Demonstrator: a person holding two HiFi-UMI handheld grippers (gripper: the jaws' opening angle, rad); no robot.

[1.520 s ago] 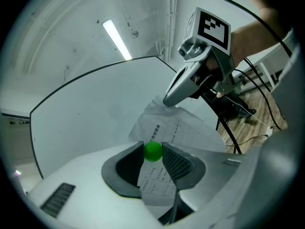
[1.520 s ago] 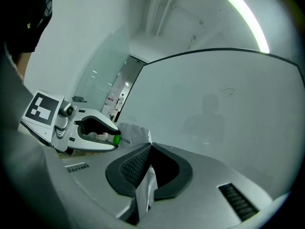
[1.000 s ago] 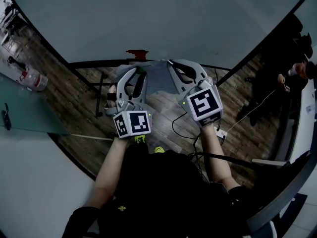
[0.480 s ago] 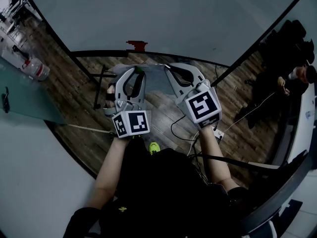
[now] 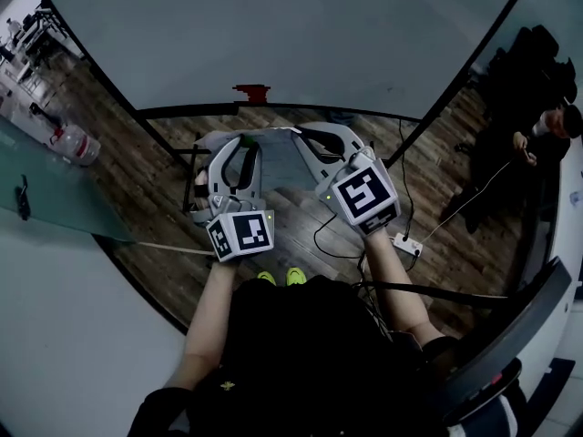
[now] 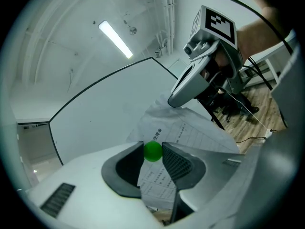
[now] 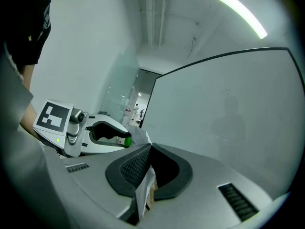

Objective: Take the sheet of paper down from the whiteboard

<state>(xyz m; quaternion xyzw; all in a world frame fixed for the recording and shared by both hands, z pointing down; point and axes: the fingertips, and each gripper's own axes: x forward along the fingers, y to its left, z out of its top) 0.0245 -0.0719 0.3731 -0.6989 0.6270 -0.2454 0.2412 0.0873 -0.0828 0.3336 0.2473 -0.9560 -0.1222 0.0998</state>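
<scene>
Move together off white whiteboard point(image 5: 291, 35): left gripper point(image 6: 153, 147) pinching green round magnet point(image 6: 153, 152) plus white printed paper sheet point(image 6: 195, 135), right gripper point(image 7: 149, 148) squeezed onto sheet's other edge. Avoid pulling taut.

Left tool point(image 6: 153, 151) — pale grey moulded shell, dark grey ribbed pads point(image 6: 175, 163), cube with black-and-white square markers point(image 5: 241, 235) at the rear. Right tool point(image 7: 148, 149) is the same build, with a small green light point(image 5: 325, 198) beside its marker cube point(image 5: 364, 197). Wearer — black short-sleeved top point(image 5: 291, 353), yellow-green shoes point(image 5: 293, 276).
</scene>
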